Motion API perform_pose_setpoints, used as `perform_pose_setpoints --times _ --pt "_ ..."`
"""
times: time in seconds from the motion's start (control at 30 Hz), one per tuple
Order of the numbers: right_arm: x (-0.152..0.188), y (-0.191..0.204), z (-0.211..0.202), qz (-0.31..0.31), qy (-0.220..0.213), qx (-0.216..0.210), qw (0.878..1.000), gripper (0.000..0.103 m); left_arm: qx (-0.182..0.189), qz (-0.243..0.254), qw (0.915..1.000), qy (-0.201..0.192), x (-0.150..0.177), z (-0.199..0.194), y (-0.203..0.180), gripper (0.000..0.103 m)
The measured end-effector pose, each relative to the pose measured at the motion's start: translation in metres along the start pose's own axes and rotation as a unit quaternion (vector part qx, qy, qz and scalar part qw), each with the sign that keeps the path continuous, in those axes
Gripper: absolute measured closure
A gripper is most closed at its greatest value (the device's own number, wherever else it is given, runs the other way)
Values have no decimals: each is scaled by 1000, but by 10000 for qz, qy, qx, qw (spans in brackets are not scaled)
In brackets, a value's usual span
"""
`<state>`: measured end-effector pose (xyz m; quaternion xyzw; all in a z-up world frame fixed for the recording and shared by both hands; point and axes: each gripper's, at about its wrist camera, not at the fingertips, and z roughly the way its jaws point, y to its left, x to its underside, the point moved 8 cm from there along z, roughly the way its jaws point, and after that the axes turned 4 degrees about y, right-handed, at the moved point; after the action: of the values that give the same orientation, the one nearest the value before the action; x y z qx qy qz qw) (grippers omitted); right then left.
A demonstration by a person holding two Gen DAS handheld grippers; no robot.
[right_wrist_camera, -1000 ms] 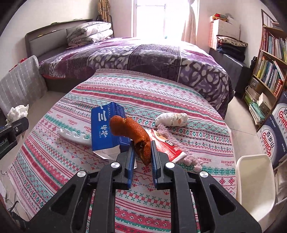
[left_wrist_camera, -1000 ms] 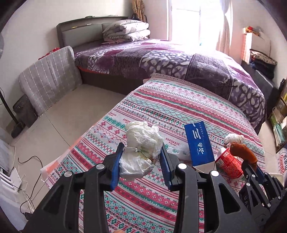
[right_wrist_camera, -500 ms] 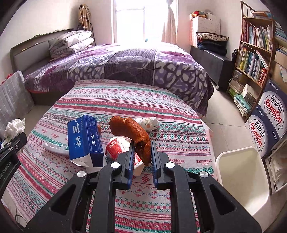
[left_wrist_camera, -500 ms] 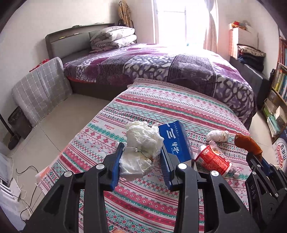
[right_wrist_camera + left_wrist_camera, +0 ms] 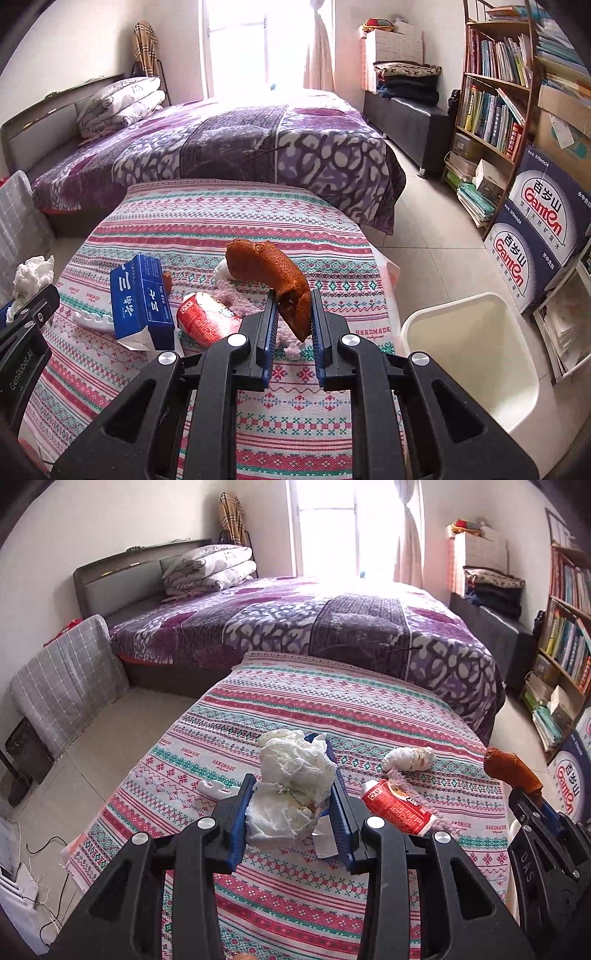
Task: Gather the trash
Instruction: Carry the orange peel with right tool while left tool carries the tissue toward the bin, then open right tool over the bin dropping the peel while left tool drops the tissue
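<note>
Left wrist view: the left claw [image 5: 293, 808] is clenched on a crumpled tissue wad [image 5: 291, 779], held level above the striped table [image 5: 332, 709]. Right wrist view: the right claw [image 5: 293, 325] grips a curved brown peel [image 5: 269, 269] by its lower end, the rest jutting up and left. It hangs over the table's right side, near the white bin [image 5: 469, 369] on the floor. A blue box [image 5: 142, 295], red wrapper [image 5: 207, 321] and white clip strip [image 5: 92, 319] lie on the table.
</note>
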<state>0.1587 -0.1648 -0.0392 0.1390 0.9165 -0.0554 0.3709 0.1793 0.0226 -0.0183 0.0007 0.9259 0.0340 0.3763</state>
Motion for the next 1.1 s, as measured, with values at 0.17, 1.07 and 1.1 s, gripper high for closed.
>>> perform_pose_setpoints --times 0.17,1.07,1.1 --pt "-2 -17 -2 87 -25 114 9999 87 104 89 9999 -40 -1 -4 -17 64" --pt "11 -150 -14 1344 221 1024 9854 85 681 680 9953 -101 11 -23 -117 65" --pt "12 -157 -14 1432 245 1060 9837 85 710 713 9949 -101 12 -23 -122 64"
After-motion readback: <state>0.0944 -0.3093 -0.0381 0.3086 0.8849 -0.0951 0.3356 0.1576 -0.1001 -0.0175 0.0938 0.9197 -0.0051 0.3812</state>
